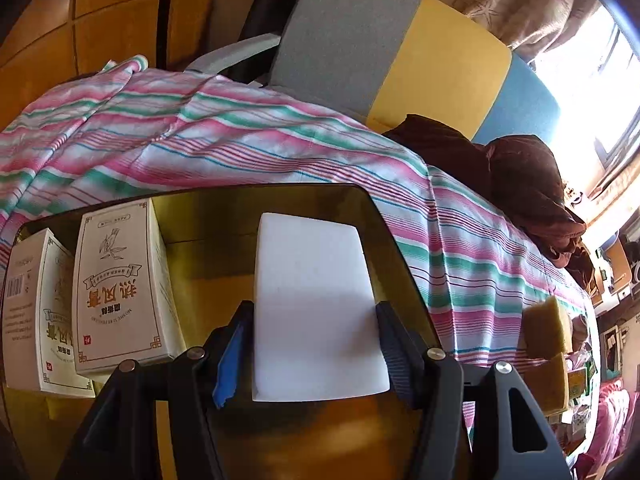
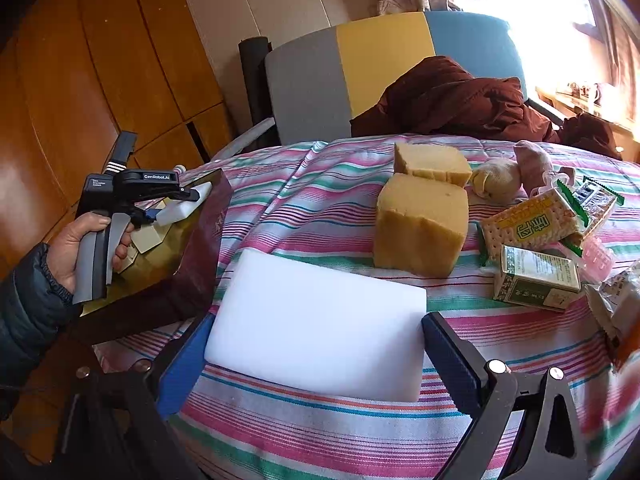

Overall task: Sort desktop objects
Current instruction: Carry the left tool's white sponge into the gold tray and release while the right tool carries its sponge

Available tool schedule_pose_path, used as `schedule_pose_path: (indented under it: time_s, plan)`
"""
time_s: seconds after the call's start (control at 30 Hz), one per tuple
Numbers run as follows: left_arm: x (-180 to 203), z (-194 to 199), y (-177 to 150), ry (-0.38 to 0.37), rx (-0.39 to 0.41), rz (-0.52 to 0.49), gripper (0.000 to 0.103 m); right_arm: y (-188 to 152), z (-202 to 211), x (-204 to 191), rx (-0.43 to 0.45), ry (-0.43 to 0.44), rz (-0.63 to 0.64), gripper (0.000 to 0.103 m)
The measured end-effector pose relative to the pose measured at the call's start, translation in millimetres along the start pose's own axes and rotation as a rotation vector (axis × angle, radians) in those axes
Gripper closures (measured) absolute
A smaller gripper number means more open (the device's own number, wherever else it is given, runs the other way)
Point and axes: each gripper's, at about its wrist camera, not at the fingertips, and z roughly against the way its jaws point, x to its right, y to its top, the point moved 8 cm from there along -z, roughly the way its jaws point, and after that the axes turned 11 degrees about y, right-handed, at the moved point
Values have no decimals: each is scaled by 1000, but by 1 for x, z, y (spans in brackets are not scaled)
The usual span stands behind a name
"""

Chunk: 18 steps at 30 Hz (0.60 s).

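Observation:
My left gripper [image 1: 315, 322] is shut on a white foam block [image 1: 316, 300], held over the inside of a gold-lined box [image 1: 200, 248]. Two white tea cartons [image 1: 120, 292] stand in that box at the left. My right gripper [image 2: 316, 354] is shut on a second white foam block [image 2: 320, 324], just above the striped cloth [image 2: 312, 208]. The right wrist view also shows the left gripper [image 2: 188, 196] with its white block [image 2: 180, 206] over the dark red box [image 2: 200, 256], a hand [image 2: 84, 244] on its handle.
Two yellow sponges [image 2: 422, 224] stand on the cloth past the right gripper. Cracker packets [image 2: 532, 228], a green carton [image 2: 536, 280], cloth pouches [image 2: 496, 178] and wrappers crowd the right side. A grey, yellow and blue chair [image 2: 360, 72] with a brown garment [image 2: 452, 96] stands behind.

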Motion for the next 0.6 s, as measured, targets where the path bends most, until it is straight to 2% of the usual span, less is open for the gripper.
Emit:
schedule_pose_path:
  time_s: [0.17, 0.33, 0.5, 0.6]
  plan:
    - [-5, -5, -1, 34, -12, 16, 41, 12, -3, -9, 5, 13, 48, 2]
    - [-10, -10, -2, 64, -24, 32, 41, 44, -19, -56, 5, 77, 284, 2]
    - [-16, -6, -6, -6, -39, 36, 41, 74, -67, -121, -69, 170, 542, 2]
    - [-20, -5, -8, -47, -54, 50, 39, 93, -96, -140, -106, 167, 611, 2]
